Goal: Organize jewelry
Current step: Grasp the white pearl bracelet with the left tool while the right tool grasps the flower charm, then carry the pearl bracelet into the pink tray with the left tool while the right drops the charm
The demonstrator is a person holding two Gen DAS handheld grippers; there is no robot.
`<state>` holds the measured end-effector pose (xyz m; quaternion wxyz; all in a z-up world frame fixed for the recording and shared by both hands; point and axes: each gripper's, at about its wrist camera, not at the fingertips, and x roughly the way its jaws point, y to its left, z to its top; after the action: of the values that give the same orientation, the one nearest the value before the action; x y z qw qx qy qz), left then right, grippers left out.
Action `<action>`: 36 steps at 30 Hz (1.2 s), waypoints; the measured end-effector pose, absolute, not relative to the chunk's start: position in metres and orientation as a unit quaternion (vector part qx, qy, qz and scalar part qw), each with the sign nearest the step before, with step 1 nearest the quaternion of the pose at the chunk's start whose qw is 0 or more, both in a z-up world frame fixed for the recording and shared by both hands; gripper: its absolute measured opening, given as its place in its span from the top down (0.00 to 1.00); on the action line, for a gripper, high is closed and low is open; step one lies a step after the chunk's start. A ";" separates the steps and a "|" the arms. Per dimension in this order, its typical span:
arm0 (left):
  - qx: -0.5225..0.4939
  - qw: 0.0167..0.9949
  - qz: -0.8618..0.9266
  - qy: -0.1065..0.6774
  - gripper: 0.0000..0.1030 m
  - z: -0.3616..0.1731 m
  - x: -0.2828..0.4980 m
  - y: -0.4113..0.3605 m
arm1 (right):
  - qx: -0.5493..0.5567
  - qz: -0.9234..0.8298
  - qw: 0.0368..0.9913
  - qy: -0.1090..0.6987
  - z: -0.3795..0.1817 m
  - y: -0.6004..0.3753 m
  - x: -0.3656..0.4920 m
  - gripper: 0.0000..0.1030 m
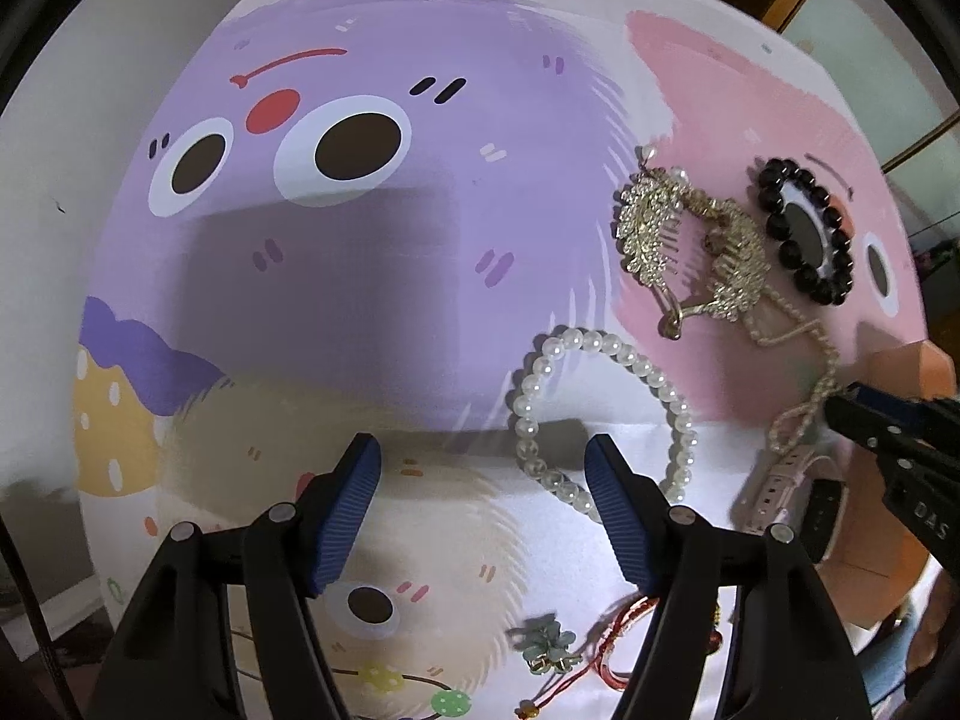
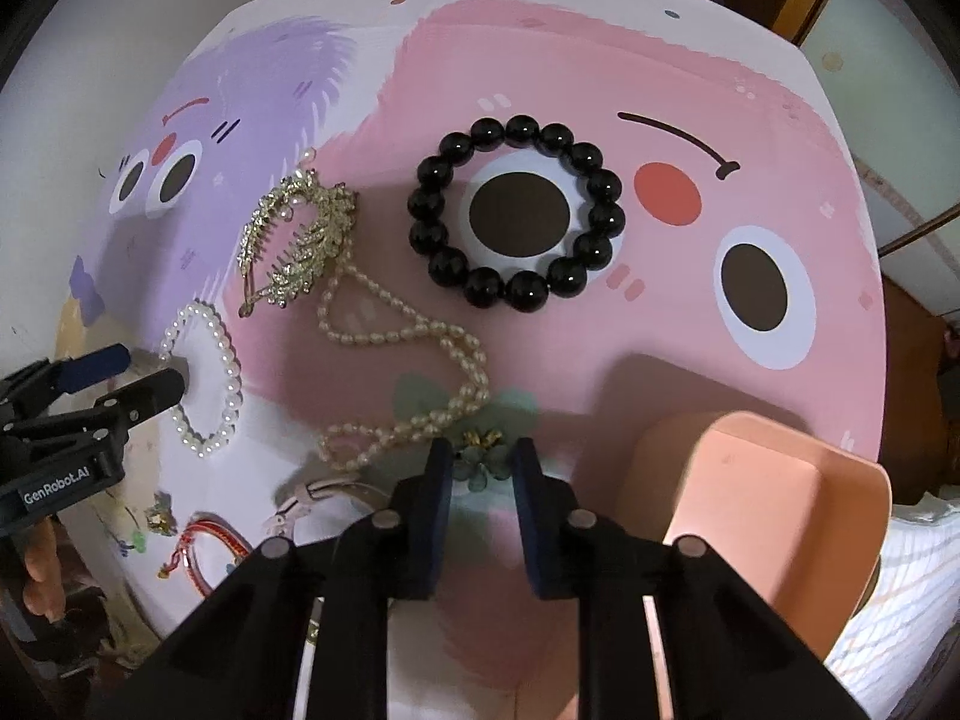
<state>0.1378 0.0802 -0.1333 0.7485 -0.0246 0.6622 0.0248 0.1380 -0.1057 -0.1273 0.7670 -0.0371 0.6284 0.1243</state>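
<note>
My left gripper points down at the mat and stands open. Its right finger hovers inside the loop of a white pearl bracelet, whose left side lies between the pads, untouched. The right wrist view shows the same gripper at the bracelet's left edge. My right gripper is narrowed onto a green flower ornament with a gold centre, and both pads touch its petals. Its tip shows at the right edge of the left wrist view, where the flower is hidden.
A black bead bracelet, gold hair combs and a rice-pearl necklace lie on the cartoon mat. A pink watch, a red cord bracelet and another green flower lie nearer. A peach tray sits at the right.
</note>
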 end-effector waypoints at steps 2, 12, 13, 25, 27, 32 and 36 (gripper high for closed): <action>-0.019 0.750 0.027 0.660 0.33 -0.134 0.140 0.073 | -0.043 0.121 0.768 0.627 -0.128 -0.100 0.136 0.80; -0.020 0.753 0.028 0.657 0.95 -0.127 0.157 0.042 | -0.029 0.120 0.771 0.624 -0.132 -0.090 0.129 0.81; -0.022 0.754 0.029 0.656 0.95 -0.127 0.159 0.041 | -0.025 0.121 0.772 0.624 -0.132 -0.094 0.131 0.81; -0.082 0.783 0.013 0.616 0.95 -0.083 0.156 0.038 | 0.045 0.148 0.787 0.597 -0.126 -0.110 0.101 0.81; -0.089 0.793 0.003 0.603 0.95 -0.066 0.152 0.032 | 0.058 0.152 0.794 0.586 -0.122 -0.114 0.095 0.81; -0.101 0.816 -0.035 0.568 0.95 -0.017 0.128 0.036 | 0.088 0.161 0.808 0.560 -0.076 -0.154 0.094 0.81; -0.099 0.830 -0.074 0.544 0.95 0.021 0.112 0.025 | 0.111 0.160 0.822 0.535 -0.028 -0.213 0.092 0.81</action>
<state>0.1123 0.0255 0.0214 0.8299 -0.0987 0.5442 -0.0736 0.0919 -0.2130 -0.0281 0.8221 0.1113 0.5351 0.1596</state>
